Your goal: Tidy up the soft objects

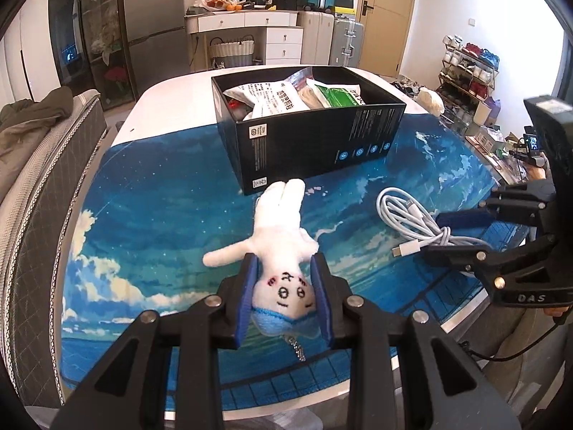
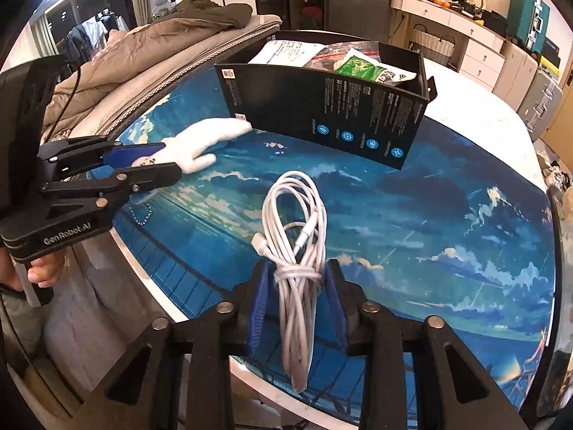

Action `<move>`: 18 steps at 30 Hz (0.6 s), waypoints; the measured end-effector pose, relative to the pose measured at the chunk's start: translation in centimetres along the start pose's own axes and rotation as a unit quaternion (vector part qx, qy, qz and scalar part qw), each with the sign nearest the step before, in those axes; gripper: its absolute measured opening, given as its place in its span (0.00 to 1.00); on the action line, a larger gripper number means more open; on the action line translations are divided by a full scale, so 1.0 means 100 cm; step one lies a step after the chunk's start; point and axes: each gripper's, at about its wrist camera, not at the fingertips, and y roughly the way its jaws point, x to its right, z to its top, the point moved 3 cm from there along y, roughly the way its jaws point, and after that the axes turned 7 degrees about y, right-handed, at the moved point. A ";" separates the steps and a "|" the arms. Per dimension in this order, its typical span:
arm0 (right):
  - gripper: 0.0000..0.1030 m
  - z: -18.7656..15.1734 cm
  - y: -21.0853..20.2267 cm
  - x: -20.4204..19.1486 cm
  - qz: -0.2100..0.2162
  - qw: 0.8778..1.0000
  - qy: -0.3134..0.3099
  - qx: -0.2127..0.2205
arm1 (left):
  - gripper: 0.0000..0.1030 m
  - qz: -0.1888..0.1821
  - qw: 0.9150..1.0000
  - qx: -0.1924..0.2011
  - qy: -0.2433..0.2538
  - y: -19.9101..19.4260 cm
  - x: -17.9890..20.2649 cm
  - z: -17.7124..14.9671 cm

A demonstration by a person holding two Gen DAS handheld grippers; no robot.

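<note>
A white plush doll [image 1: 277, 236] with a blue hat lies head toward me on the blue sky-print mat [image 1: 172, 215]. My left gripper [image 1: 284, 268] is shut on the doll's head; it also shows in the right wrist view [image 2: 157, 165] with the doll [image 2: 204, 139]. A coiled white cable [image 2: 297, 222] lies on the mat. My right gripper [image 2: 297, 279] has its blue pads around the cable's bound end, touching it; the cable also shows in the left wrist view [image 1: 412, 222]. A black box [image 1: 315, 132] with packets inside stands behind the doll's legs.
The round white table's [image 1: 168, 100] edge runs close to me. A sofa with a brown coat [image 2: 150, 46] is at the left. Drawers, suitcases and a shoe rack [image 1: 465, 68] stand farther back.
</note>
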 end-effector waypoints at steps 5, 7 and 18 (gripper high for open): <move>0.56 0.013 0.002 -0.002 -0.002 1.000 -0.010 0.000 | 0.28 0.000 1.000 0.002 -0.001 0.002 0.001 0.001; 0.53 0.015 0.011 -0.003 -0.004 1.000 -0.016 -0.012 | 0.28 -0.001 1.000 0.000 0.000 0.002 0.000 0.000; 0.35 0.011 0.015 -0.009 0.020 0.999 -0.027 -0.014 | 0.28 -0.002 1.000 0.003 -0.008 0.001 -0.003 0.002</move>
